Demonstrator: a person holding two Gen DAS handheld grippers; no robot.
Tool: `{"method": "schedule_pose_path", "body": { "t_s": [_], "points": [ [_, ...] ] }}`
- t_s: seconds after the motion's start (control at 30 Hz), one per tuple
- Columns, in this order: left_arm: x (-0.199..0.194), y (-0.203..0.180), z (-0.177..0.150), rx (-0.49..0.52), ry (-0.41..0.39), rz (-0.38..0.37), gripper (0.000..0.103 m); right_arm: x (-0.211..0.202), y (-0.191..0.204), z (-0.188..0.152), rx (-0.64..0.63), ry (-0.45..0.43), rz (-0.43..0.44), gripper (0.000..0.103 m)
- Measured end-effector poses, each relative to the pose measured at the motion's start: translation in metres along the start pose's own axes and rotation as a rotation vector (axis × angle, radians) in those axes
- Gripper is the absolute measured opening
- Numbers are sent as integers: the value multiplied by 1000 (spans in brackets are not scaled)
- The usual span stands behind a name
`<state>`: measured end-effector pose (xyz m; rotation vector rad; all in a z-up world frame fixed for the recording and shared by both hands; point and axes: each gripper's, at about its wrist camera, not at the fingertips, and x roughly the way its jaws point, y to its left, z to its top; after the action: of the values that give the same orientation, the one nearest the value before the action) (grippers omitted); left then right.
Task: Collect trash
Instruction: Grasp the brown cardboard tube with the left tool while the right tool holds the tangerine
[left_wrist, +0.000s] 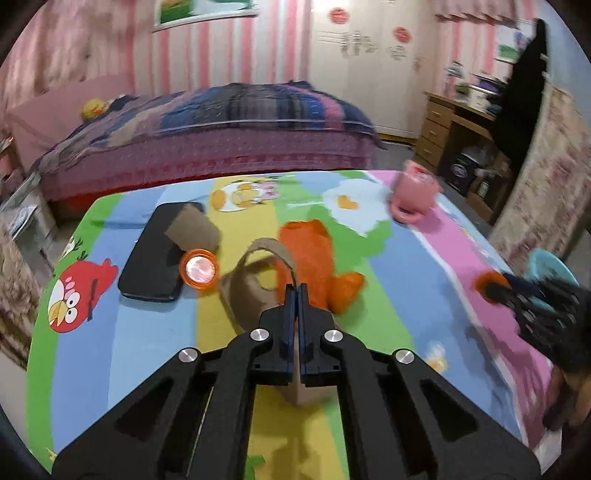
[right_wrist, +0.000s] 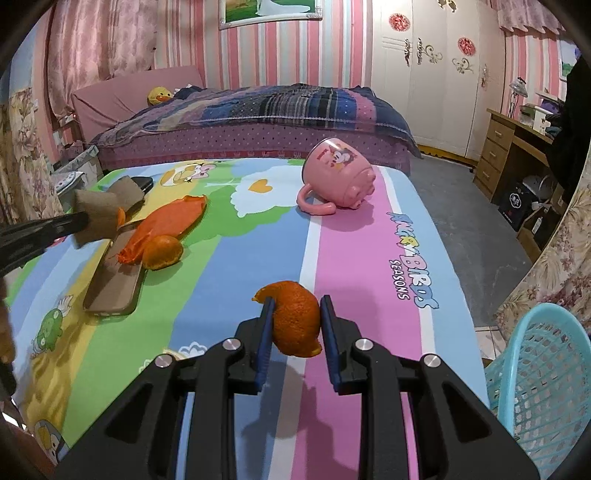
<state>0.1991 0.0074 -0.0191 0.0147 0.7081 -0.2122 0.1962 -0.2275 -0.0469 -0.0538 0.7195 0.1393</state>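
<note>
Your right gripper (right_wrist: 296, 303) pinches a piece of orange peel (right_wrist: 295, 321) above the cartoon-print tabletop (right_wrist: 369, 258), near the blue basket (right_wrist: 543, 362). Your left gripper (left_wrist: 297, 290) is pressed together on a torn cardboard tube (left_wrist: 251, 284).

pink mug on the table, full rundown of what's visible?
The pink mug lies tipped on its side on the cartoon-print tablecloth, at the far end on the pink stripe. It looks like glossy plastic or ceramic, with a cartoon mouse printed on the wall and small moulded feet on the base, which faces the right wrist camera. The mouth points away toward the bed, so the inside is hidden. Its loop handle rests on the cloth. Nothing else touches it; neither gripper is near.
</note>
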Motion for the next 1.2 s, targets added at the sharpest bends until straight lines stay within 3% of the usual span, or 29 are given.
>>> {"method": "schedule_pose_path", "body": {
  "t_s": [0.1, 0.23, 0.27, 0.4, 0.6, 0.93, 1.0, 1.07, 1.13, 1.2],
  "points": [
    [-1, -14, -6, 25, 31, -59, 0, -7, 1, -1, -14, -3, -3, 25],
    [11, -26, -12, 49, 81, -62, 3, -11, -2, -8, -20, 15, -5, 25],
    [14, -26, -13, 49, 92, -64, 7, -10, -4, -11, -22, 27, -7, 25],
    [18, -26, -20, 73, 111, -40, 48, -7, -13, -20, -22, 66, -8, 25],
    [23, -20, -26, 100, 135, -19, 61, 1, -21, -27, -17, 97, -12, 25],
    [30, -9, -21, 55, 125, 22, 59, 11, -26, -32, 16, 110, 12, 29],
    [29, -7, -20, 45, 127, 18, 47, 13, -26, -33, 17, 114, 15, 39],
    [28, -5, -19, 35, 126, 18, 45, 14, -25, -34, 20, 115, 26, 48],
    [33, -4, -19, 29, 129, 27, 44, 16, -23, -33, 15, 118, 26, 49],
    [37, -4, -20, 31, 141, 42, 30, 17, -19, -33, 1, 120, 19, 49]
  ]
}}
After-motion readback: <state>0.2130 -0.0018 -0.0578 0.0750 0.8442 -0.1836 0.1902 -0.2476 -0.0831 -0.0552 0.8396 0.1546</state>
